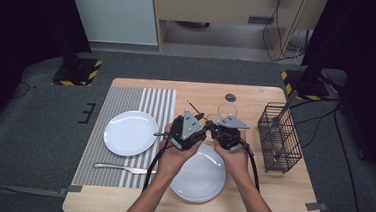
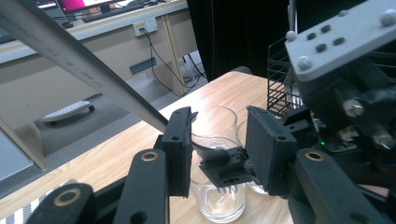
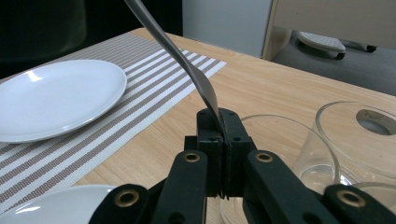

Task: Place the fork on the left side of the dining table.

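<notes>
The fork (image 3: 187, 60) is clenched by its tines in the right gripper (image 3: 218, 122), handle slanting up, above a glass (image 3: 280, 154) near the middle of the table (image 1: 256, 98). The left gripper (image 2: 219, 144) stands released, its fingers (image 2: 180, 149) either side of the fork's neck. A plate (image 1: 203, 180) lies near the table's front edge.

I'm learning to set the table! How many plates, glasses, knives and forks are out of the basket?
Plates: 2, the mat plate and the front plate
Glasses: 2, the near glass and the far glass
Knives: 1, the knife
Forks: 1, the fork pinched in the right gripper
Total: 6
</notes>
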Demonstrator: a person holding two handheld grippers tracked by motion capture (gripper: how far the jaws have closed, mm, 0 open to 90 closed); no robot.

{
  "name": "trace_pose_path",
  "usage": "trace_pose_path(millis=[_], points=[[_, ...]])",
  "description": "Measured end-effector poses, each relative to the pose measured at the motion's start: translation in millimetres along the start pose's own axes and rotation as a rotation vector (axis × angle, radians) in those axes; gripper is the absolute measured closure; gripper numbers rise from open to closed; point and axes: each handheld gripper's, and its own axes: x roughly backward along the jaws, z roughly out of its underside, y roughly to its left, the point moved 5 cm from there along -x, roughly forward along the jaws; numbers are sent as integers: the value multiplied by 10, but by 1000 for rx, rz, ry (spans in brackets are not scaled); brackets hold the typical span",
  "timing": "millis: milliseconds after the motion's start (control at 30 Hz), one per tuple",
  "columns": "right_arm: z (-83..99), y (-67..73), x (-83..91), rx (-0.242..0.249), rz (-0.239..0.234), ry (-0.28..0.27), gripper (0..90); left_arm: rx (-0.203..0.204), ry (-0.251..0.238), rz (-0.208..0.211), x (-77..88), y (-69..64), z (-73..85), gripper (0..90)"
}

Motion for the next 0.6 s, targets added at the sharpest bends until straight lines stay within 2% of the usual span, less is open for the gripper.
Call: trace_pose_path(millis=[300, 600], points=[[2, -7, 27, -8, 7, 11, 890, -2, 19, -10, -45, 15, -19, 603], [-10, -50, 81, 10, 29, 23, 891, -1, 39, -12, -95, 38, -34, 609]])
